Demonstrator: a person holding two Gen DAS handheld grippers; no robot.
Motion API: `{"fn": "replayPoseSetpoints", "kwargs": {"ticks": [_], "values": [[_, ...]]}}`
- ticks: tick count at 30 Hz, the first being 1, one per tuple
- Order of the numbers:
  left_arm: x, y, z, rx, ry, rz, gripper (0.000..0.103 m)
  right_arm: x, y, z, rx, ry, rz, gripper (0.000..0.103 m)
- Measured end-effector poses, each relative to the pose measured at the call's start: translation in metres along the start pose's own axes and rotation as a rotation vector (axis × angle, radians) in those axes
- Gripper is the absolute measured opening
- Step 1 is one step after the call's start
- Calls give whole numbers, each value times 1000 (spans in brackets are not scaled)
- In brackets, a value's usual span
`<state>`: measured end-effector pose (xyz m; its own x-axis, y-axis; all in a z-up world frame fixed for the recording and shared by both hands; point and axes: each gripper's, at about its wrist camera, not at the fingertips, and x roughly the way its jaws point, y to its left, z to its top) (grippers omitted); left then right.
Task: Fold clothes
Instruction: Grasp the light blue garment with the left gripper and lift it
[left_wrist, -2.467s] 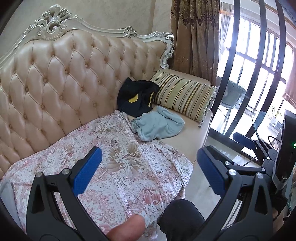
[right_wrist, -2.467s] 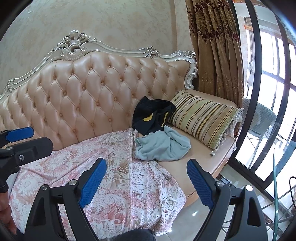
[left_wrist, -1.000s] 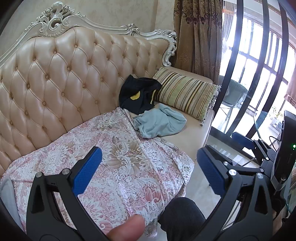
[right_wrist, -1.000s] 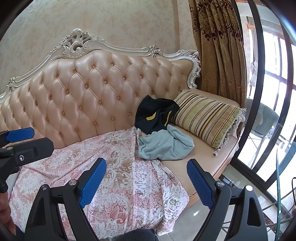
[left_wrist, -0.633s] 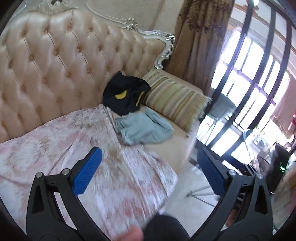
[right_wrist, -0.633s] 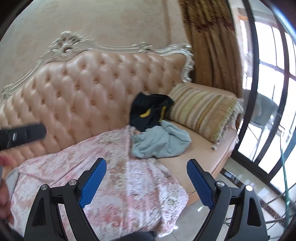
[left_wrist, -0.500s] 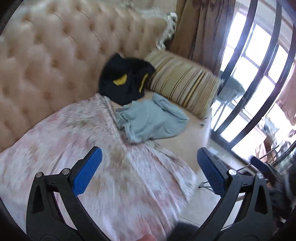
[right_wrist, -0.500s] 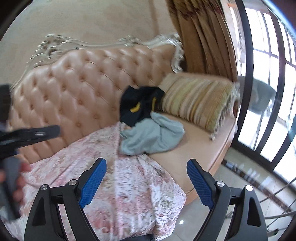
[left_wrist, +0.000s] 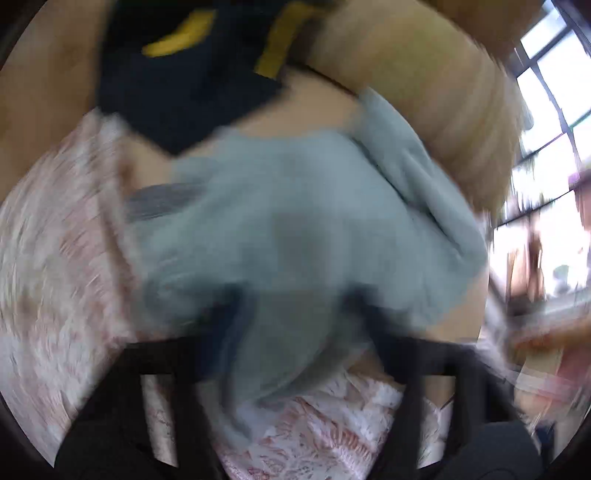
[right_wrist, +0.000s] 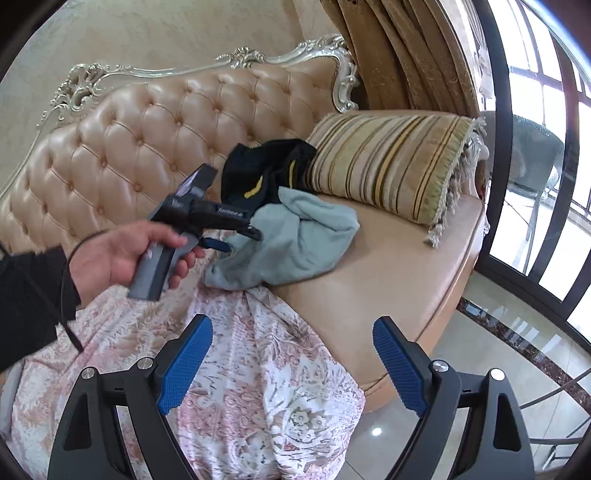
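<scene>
1. Sofa (right_wrist: 388, 280): tufted beige leather with a carved pale frame, standing against the wall beside a brown curtain (right_wrist: 410, 55).
2. Floral cover (right_wrist: 266, 369): pink and white fabric spread over the left part of the seat, with its edge hanging over the front.
3. Striped cushion (right_wrist: 391, 162): lies at the right end of the seat.
4. Light blue garment (right_wrist: 295, 240): crumpled on the seat between the floral cover and the striped cushion, with its left edge overlapping the cover.
5. Dark garment (right_wrist: 266, 173): black with yellow markings, bunched against the backrest just behind the light blue garment.
6. Left hand (right_wrist: 122, 254): grips the handle of the left gripper (right_wrist: 236, 238), whose tips are at the left edge of the light blue garment. The left wrist view is heavily blurred; blue cloth lies between the dark fingers, but whether the jaws have closed on it cannot be told.
7. Right gripper (right_wrist: 291, 362): jaws spread wide with nothing between them, above the front edge of the floral cover.
</scene>
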<state>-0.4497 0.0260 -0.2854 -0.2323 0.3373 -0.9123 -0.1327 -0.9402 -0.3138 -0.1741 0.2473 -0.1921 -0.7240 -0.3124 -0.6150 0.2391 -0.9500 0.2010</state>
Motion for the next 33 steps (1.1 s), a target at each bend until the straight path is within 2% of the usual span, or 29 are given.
{"fn": "replayPoseSetpoints", "kwargs": {"ticks": [3, 6, 9, 15, 22, 26, 28, 30, 31, 32, 33], "values": [[-1, -19, 5, 35, 32, 70, 12, 5, -3, -3, 16, 20, -2, 90], [-24, -36, 7, 51, -32, 42, 11, 0, -3, -2, 13, 14, -16, 90], [-67, -52, 4, 62, -111, -8, 11, -6, -5, 3, 16, -21, -21, 90], [-185, -72, 19, 118, -291, -3, 11, 7, -5, 29, 40, -37, 12, 90], [-311, -92, 10, 191, -466, 12, 11, 31, 44, 108, -132, -145, 58, 91], [-363, -99, -13, 226, -525, 30, 11, 45, 76, 156, -242, -210, 86, 91], [-392, -99, -26, 240, -548, 43, 11, 52, 91, 179, -297, -243, 99, 94], [-416, -96, -37, 247, -571, 64, 11, 54, 112, 196, -389, -257, 143, 95], [-429, -93, -44, 245, -584, 80, 11, 50, 123, 199, -438, -262, 189, 90], [-443, -90, -52, 237, -600, 98, 11, 46, 134, 202, -480, -261, 219, 28], [-455, -86, -60, 227, -617, 113, 11, 43, 145, 206, -500, -238, 195, 4]]}}
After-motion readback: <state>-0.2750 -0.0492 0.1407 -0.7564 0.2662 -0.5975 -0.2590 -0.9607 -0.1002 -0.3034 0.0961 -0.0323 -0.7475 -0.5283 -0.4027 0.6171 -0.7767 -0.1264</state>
